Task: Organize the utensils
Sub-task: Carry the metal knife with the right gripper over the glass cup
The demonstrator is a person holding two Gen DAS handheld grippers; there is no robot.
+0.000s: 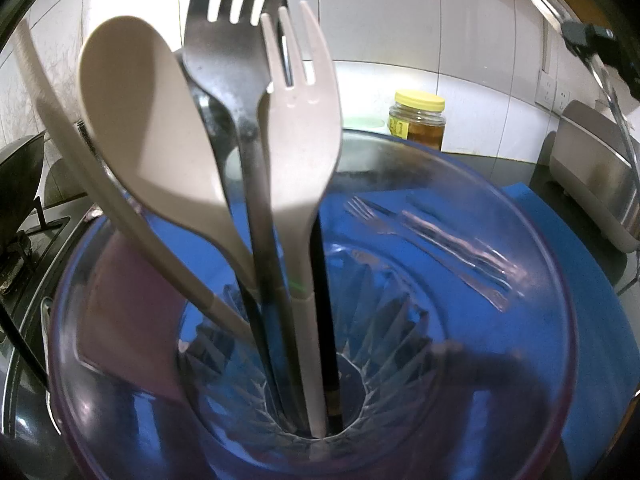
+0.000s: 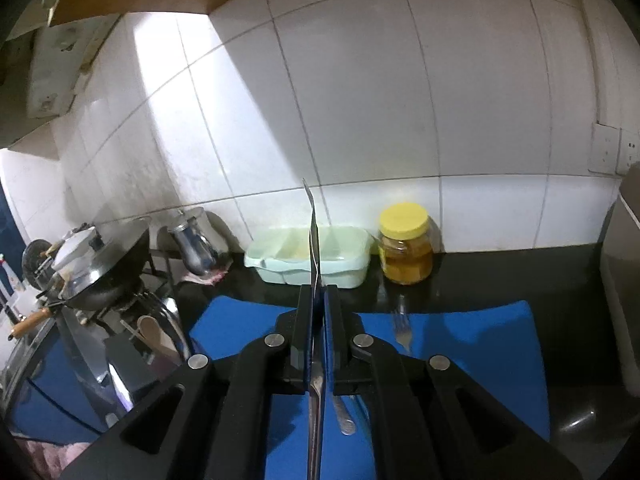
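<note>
Black right gripper (image 2: 319, 308), seemingly blue-padded, silver rivets.

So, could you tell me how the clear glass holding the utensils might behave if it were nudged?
The clear glass looks rigid and breakable. Tall utensils such as the beige spoon lean well above its rim, so it may be top-heavy and tip. Its smooth wall is probably slippery.

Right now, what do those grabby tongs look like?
The right tongs are black plastic, built from chunky angled bars with long slots cut in them. Round silver bolts sit at the joints. The two fingers are flat black blocks with blue pads on their inner faces. The left tongs cannot be made out in their own camera's picture.
</note>
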